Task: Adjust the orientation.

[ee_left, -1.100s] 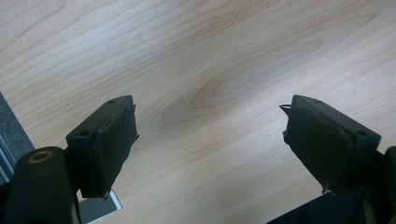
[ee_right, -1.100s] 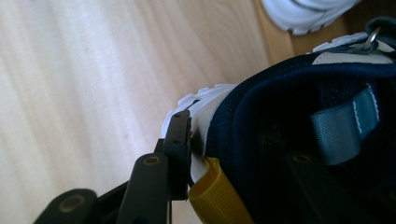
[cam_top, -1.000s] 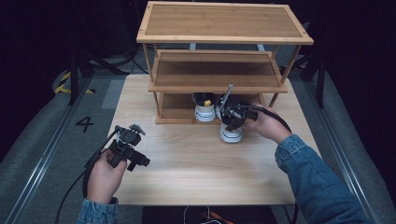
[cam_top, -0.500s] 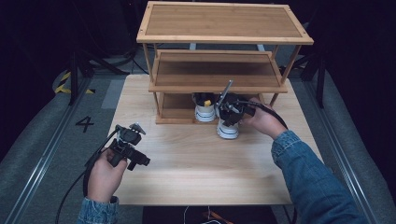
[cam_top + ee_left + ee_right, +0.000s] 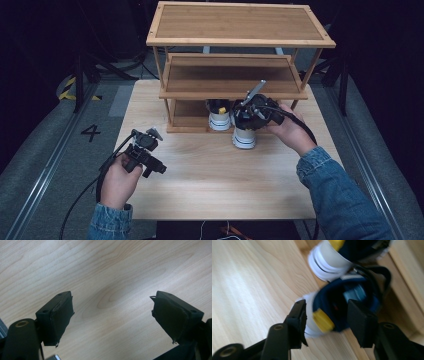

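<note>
On the wooden table (image 5: 210, 185) stands a three-tier bamboo shoe rack (image 5: 235, 50), and the work in hand looks to be stowing a pair of small sneakers on its lowest shelf. One sneaker (image 5: 219, 116) already sits on that bottom tier, heel toward the near side, white sole showing with a yellow pull tab at the back. The second sneaker (image 5: 244, 136) rests on the table just in front of the rack, slightly right of its mate and very close to it. The right gripper (image 5: 252, 114) is over this shoe; in the right gripper view its jaws straddle the navy heel collar of the sneaker (image 5: 329, 312), one jaw outside the white heel by the yellow tab, the other reaching into the shoe's opening. The jaws look closed onto the heel wall, though motion blur leaves the firmness of contact uncertain. Pinching the heel this way probably lets the toe lead into the low shelf gap beside the first shoe. The left gripper (image 5: 150, 161) is held low over bare tabletop at the near left, well apart from the shoes, its jaws spread wide with nothing between them, apparently parked out of the way.
</note>
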